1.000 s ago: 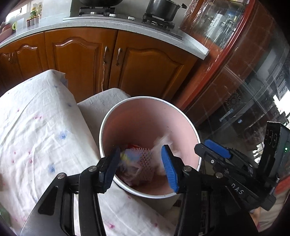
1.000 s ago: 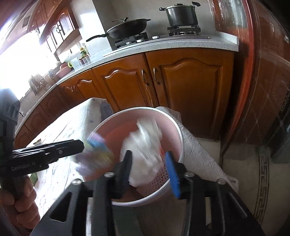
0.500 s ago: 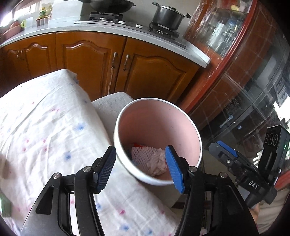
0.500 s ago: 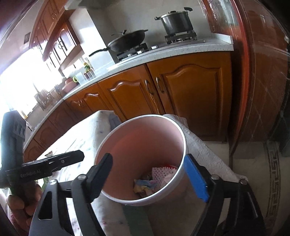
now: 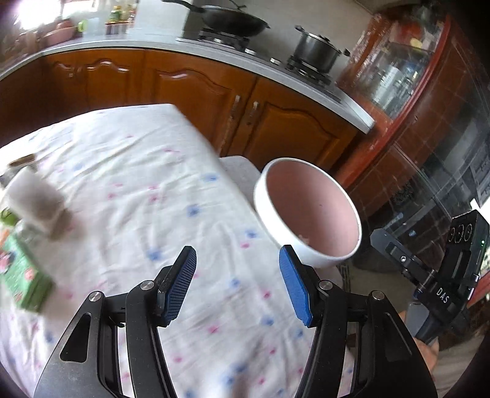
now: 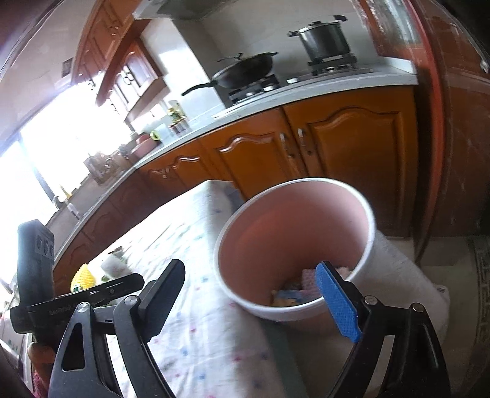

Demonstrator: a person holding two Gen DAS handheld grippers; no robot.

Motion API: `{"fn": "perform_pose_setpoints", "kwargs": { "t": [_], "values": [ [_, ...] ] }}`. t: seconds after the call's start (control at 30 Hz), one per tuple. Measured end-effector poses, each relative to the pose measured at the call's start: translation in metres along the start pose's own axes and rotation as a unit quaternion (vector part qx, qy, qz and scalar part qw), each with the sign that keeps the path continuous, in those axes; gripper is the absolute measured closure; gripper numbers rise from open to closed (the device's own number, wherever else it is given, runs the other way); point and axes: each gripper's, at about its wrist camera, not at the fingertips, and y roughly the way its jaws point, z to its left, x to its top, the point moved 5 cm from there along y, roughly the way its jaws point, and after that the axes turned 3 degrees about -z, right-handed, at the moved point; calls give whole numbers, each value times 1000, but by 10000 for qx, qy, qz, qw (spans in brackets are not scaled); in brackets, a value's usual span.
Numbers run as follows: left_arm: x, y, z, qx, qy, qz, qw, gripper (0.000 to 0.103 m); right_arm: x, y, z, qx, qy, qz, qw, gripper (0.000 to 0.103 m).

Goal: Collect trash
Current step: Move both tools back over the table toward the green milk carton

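Note:
A white bin with a pink inside (image 5: 306, 211) stands at the right end of the cloth-covered table (image 5: 137, 183). In the right wrist view the bin (image 6: 294, 245) holds crumpled trash (image 6: 294, 294) at its bottom. My left gripper (image 5: 239, 284) is open and empty above the cloth, left of the bin. My right gripper (image 6: 254, 300) is wide open and empty, close in front of the bin. On the table's left lie a green carton (image 5: 21, 275) and a blurred white cup-like item (image 5: 36, 202).
Wooden kitchen cabinets (image 5: 190, 91) with a worktop, a wok (image 5: 232, 21) and a pot (image 5: 315, 52) on the stove stand behind. A glass cabinet (image 5: 413, 101) is at the right. A yellow item (image 6: 81, 277) lies far left on the table.
Both grippers let their trash fall into the bin and opened. They then drew back, and the left one swung left over the table.

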Motion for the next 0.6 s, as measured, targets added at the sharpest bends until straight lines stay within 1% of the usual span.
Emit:
{"fn": "perform_pose_setpoints", "kwargs": {
  "t": [0.1,0.3,0.6],
  "values": [
    [-9,-18,20,114,-114,-133,9998,46,-7,4,16,195,-9,50,9998,14],
    [-25,-45,58,258,-478,-244,9982,46,-24,17,46,488,-98,263,9984,14],
    [-47,-81,112,575,-914,-416,9933,46,-50,34,93,823,-392,600,9940,14]
  ]
}}
